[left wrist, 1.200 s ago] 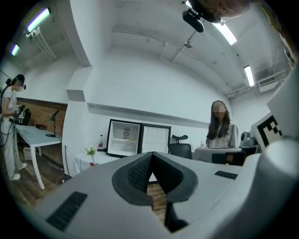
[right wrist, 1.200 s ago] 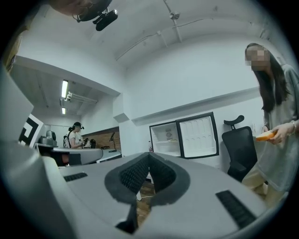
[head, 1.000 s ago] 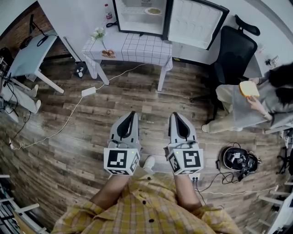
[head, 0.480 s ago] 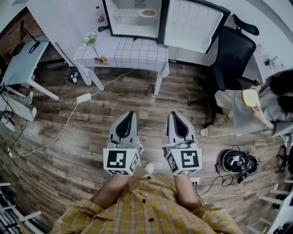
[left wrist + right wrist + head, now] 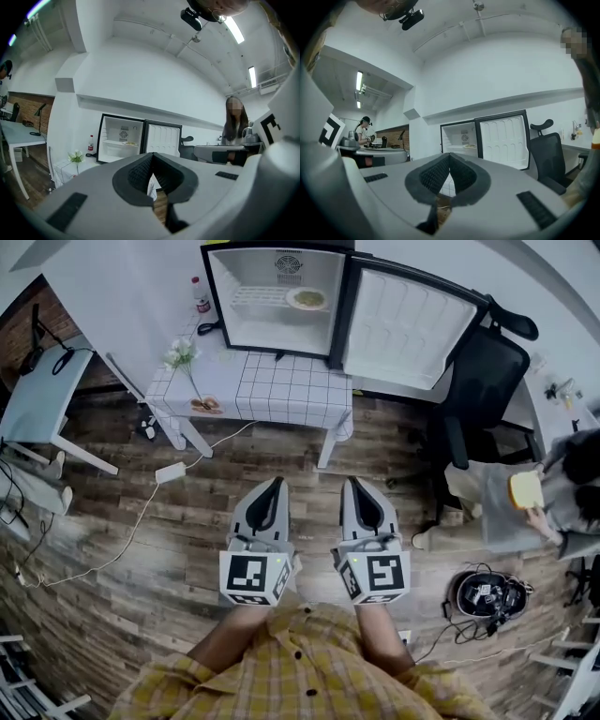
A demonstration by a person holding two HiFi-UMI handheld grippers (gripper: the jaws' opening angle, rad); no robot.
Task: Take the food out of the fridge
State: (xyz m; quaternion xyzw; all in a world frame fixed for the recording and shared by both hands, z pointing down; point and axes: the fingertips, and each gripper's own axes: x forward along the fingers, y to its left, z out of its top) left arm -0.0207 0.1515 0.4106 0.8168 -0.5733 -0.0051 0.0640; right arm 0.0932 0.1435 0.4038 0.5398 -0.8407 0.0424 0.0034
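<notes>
A small fridge stands open on a white checked table at the far side of the room, its door swung to the right. On its shelf lies a plate of food, seen also as a plate of food and a plate of food in the gripper views. My left gripper and right gripper are held side by side, level, over the wooden floor, well short of the table. Both are shut and empty.
On the table stand a flower vase, a small dish and a bottle. A black office chair stands right of the fridge, with a seated person beyond it. A white desk is at left; cables and a power strip lie on the floor.
Both grippers have travelled forward across the floor toward the fridge, which now looks nearer and larger. The jaws have stayed shut.
</notes>
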